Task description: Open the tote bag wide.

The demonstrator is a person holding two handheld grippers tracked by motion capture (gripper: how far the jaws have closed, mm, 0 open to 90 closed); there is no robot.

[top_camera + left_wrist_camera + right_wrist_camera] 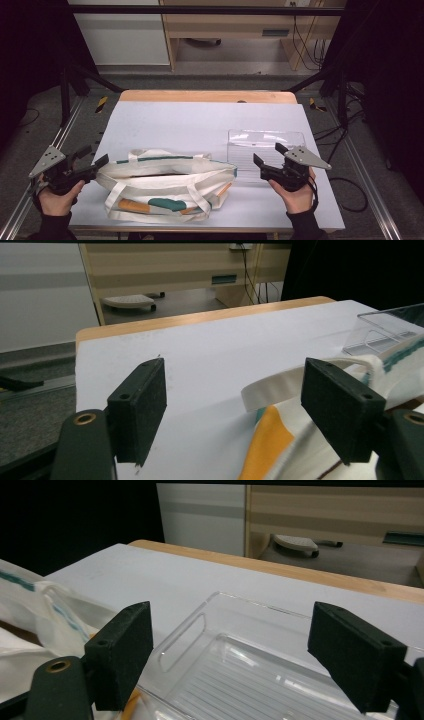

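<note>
Cream canvas tote bag (167, 185) with green and orange patches, flat on white counter (200, 125) beside clear plastic tray (265, 142); left gripper (95, 161) at its edge, right gripper (267, 156) near tray, both jaws apart, empty.

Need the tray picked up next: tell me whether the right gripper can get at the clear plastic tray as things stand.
Probably yes. The right gripper hangs open just short of the clear tray, with nothing between them; the tote bag lies off to one side.

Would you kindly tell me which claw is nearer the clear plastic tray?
Right. The right claw hovers over the clear tray; the left claw is beyond the tote bag.
</note>
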